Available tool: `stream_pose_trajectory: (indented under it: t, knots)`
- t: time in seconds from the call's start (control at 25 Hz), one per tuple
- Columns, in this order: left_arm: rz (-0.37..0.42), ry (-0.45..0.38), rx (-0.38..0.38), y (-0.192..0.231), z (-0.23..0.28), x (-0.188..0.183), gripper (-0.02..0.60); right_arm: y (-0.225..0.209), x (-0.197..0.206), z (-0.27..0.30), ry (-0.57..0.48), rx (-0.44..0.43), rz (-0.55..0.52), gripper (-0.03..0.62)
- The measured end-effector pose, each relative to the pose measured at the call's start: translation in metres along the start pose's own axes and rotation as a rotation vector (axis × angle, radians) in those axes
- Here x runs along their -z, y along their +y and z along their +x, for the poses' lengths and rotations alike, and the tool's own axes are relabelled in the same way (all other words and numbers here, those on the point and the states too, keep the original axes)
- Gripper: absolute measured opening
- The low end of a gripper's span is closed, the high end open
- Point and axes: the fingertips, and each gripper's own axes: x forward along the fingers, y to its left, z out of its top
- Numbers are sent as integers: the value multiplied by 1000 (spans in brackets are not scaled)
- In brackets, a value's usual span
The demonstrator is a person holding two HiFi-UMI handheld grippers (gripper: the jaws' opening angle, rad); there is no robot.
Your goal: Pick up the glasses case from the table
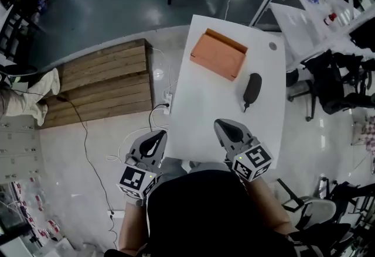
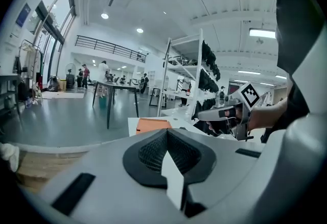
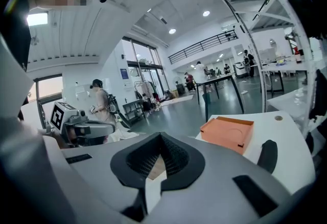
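Observation:
The black glasses case (image 1: 252, 89) lies on the white table (image 1: 199, 109), right of centre, and shows at the right of the right gripper view (image 3: 267, 155). An orange tray (image 1: 218, 54) sits behind it at the far end of the table. My right gripper (image 1: 224, 126) hovers over the near table edge, just short of the case, its jaws shut with nothing in them. My left gripper (image 1: 157, 136) is off the table's near left corner, shut and holding nothing. In each gripper view the other gripper shows off to the side, the right gripper (image 2: 225, 113) in one and the left gripper (image 3: 87, 127) in the other.
A wooden pallet (image 1: 105, 80) lies on the floor left of the table, with a cable (image 1: 82, 127) and a power strip (image 1: 167, 100) beside it. Black office chairs (image 1: 340, 80) stand to the right. Another white table (image 1: 316, 10) stands at the back right.

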Motion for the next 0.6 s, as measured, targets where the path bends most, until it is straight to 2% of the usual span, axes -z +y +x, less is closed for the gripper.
stream_pose_trajectory:
  t: [0.2, 0.32, 0.44, 0.6]
  knots:
    - [8, 34, 82, 7, 16, -2, 18, -33, 9, -7, 6, 133, 33, 26]
    - [-26, 61, 116, 13, 26, 2, 18, -58, 17, -12, 9, 220, 41, 26]
    - [-65, 90, 134, 18, 34, 7, 18, -88, 24, -20, 12, 310, 52, 26]
    - [-71, 103, 139, 16, 43, 4, 18, -136, 36, -34, 19, 435, 79, 28]
